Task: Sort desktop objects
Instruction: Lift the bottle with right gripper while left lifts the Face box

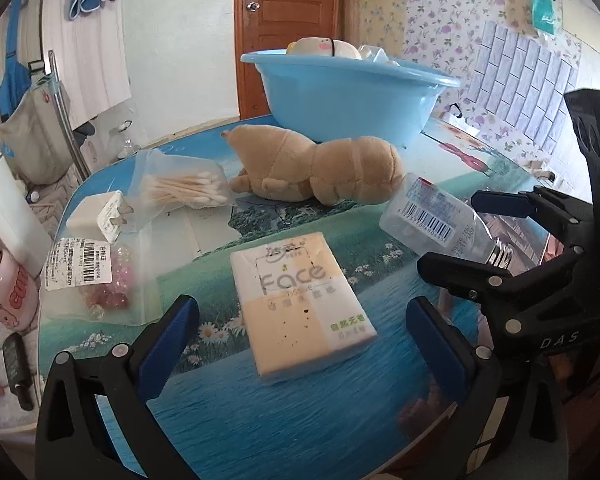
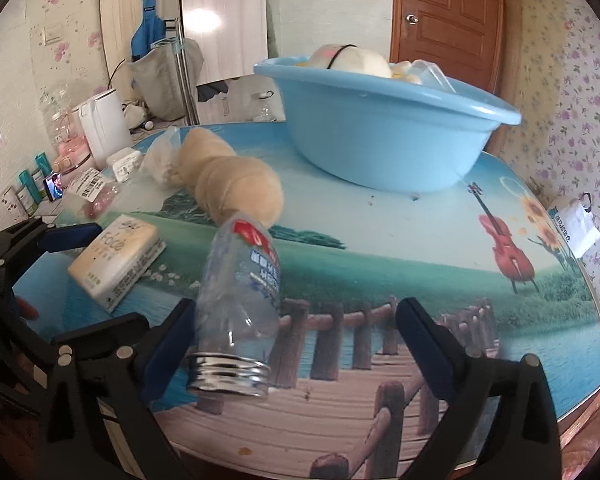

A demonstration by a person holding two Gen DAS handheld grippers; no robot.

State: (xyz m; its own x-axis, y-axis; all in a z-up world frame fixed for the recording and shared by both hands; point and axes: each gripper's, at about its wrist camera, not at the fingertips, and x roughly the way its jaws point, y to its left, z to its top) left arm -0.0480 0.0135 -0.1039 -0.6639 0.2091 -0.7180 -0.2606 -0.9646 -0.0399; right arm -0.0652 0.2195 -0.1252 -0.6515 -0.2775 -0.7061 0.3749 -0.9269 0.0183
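Note:
A white pack of face tissues point(image 1: 300, 304) lies flat on the picture-printed table point(image 1: 300, 420), between the wide-apart fingers of my left gripper point(image 1: 300, 320), which do not press it. In the right wrist view a clear capless plastic bottle point(image 2: 240, 292) lies on its side inside my open right gripper point(image 2: 298, 312). Its left fingertip point(image 2: 180, 320) is right beside the bottle and the right finger stands well clear. A tan plush toy point(image 1: 320, 168) lies behind, before a blue basin point(image 1: 340, 92) holding a white plush and clear plastic pieces.
On the table's left part sit a bag of cotton swabs point(image 1: 184, 188), a white plug adapter point(image 1: 100, 216) and a bag of pink beads point(image 1: 100, 280). The table's round edge point(image 2: 580, 360) curves close on the right. A white kettle point(image 2: 104, 128) and jars stand off to the left.

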